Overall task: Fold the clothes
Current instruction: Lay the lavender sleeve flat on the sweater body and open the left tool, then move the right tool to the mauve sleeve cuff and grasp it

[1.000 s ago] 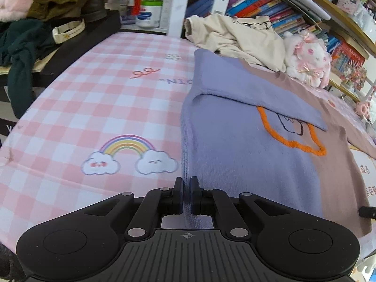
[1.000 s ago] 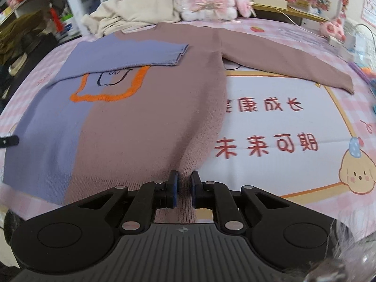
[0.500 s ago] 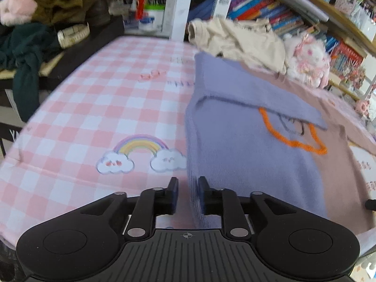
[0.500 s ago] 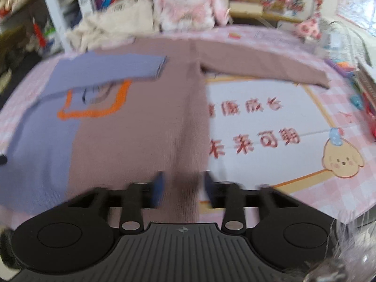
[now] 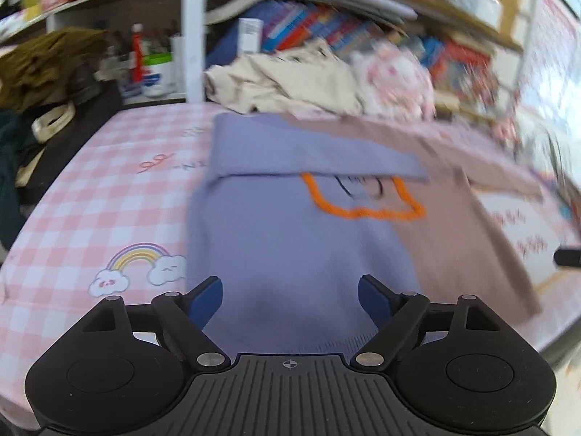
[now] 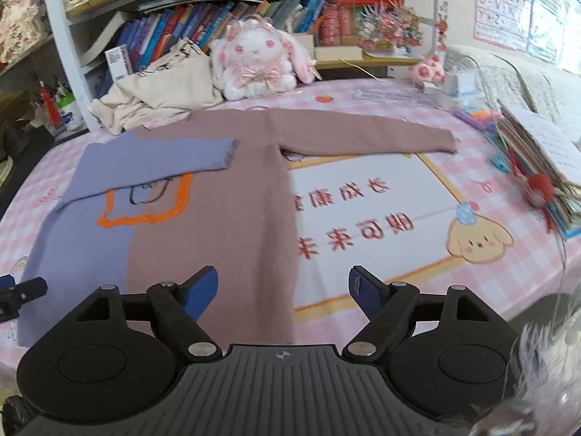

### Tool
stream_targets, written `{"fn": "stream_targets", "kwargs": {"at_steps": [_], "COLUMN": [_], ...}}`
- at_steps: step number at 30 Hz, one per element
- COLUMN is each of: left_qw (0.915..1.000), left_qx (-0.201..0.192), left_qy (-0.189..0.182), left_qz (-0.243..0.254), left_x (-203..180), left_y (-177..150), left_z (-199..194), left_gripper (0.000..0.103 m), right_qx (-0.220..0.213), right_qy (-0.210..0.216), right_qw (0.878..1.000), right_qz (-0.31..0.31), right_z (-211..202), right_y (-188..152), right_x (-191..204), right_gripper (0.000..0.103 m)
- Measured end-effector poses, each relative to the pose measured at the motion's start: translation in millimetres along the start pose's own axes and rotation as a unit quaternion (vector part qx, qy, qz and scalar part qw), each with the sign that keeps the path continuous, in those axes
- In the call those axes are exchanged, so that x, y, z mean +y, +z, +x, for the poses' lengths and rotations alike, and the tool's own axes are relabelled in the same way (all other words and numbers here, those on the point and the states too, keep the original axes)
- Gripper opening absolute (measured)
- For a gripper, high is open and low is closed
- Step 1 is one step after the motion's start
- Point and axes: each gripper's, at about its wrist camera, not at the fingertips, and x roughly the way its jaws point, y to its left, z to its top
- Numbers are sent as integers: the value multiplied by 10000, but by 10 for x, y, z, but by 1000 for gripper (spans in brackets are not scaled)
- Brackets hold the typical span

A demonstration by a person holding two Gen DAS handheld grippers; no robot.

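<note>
A sweater, half purple (image 5: 283,239) and half brown (image 6: 218,218), lies flat on the pink checked tablecloth (image 5: 109,189). Its purple sleeve (image 6: 152,161) is folded across the chest over an orange outline (image 6: 145,218). The brown sleeve (image 6: 363,134) stretches out to the right. My left gripper (image 5: 290,298) hovers over the purple hem, jaws opening wide, nothing between them. My right gripper (image 6: 283,292) hovers over the brown hem, jaws opening too, with only the flat cloth below. The left gripper's tip (image 6: 21,290) shows at the left edge of the right wrist view.
A crumpled cream garment (image 6: 156,98) and a white plush rabbit (image 6: 258,61) sit at the table's back edge before bookshelves. A stack of books (image 6: 537,156) lies at the right. Dark clothes (image 5: 43,61) pile up at the left.
Both grippers were shut at the sweater's hem and have opened wide, letting it go. Both have lifted and pulled back a little; the hem lies flat.
</note>
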Motion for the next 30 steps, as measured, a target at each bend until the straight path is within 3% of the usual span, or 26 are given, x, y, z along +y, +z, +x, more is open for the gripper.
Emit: {"fn": "stream_targets", "kwargs": {"at_steps": [7, 19, 23, 27, 30], "left_qw": [9999, 9941, 9867, 9707, 9594], "left_qx": [-33, 52, 158, 257, 164], "left_qy": [-57, 724, 966, 1314, 1704], "left_qz": [-158, -805, -1300, -1997, -2240], "left_x": [-107, -569, -808, -997, -1188], "left_y": [7, 194, 240, 168, 103], "left_z": [54, 271, 359, 380, 284], "left_gripper": [88, 89, 89, 88, 88], "right_qx": [47, 69, 85, 195, 288], "right_qy": [-134, 343, 482, 514, 470], "right_qw": [9997, 9994, 9988, 9984, 9983], "right_qz": [209, 18, -29, -120, -179], "right_z": [87, 693, 947, 1228, 1404], "right_y": [57, 593, 875, 1153, 1329], "right_x": [-236, -930, -1318, -1737, -2017], "right_gripper": [80, 80, 80, 78, 77]}}
